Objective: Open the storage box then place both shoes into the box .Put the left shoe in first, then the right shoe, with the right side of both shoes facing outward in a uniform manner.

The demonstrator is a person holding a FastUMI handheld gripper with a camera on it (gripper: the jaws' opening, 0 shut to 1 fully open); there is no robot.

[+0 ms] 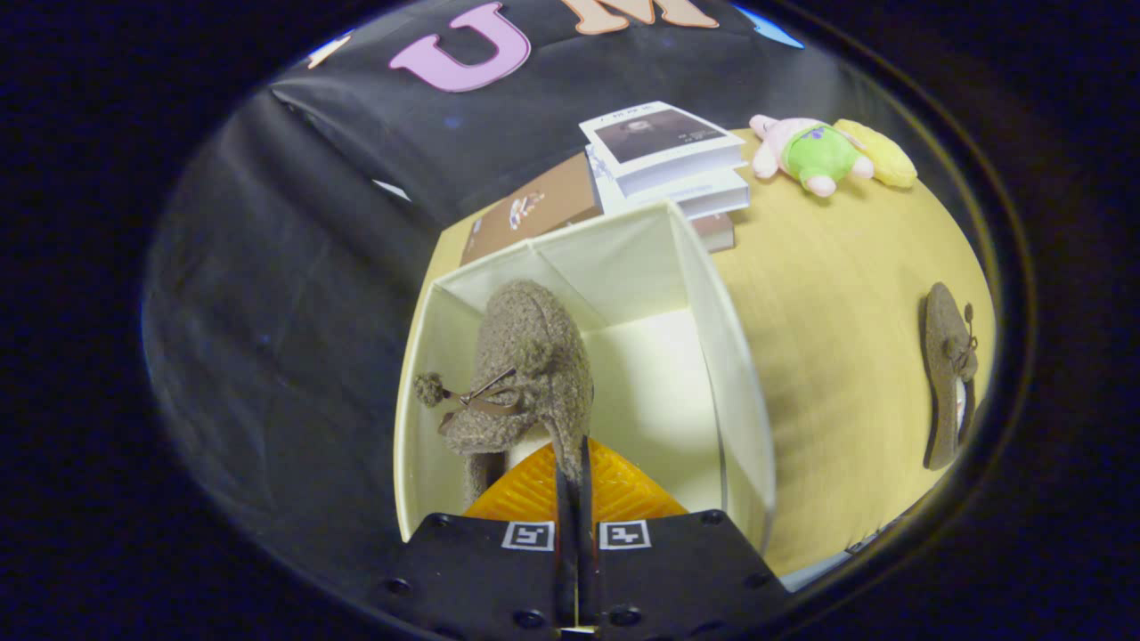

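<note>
A stack of books (pixel 663 160) sits on the wooden table (pixel 837 356) at about twelve o'clock. A brown book (pixel 534 214) lies just beside it, toward eleven. A pink-and-green plush toy (pixel 815 156) lies near the stack, toward one o'clock.

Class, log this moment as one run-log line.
gripper: shut on fuzzy shoe | shoe: inside open storage box | second shoe: on table
</note>
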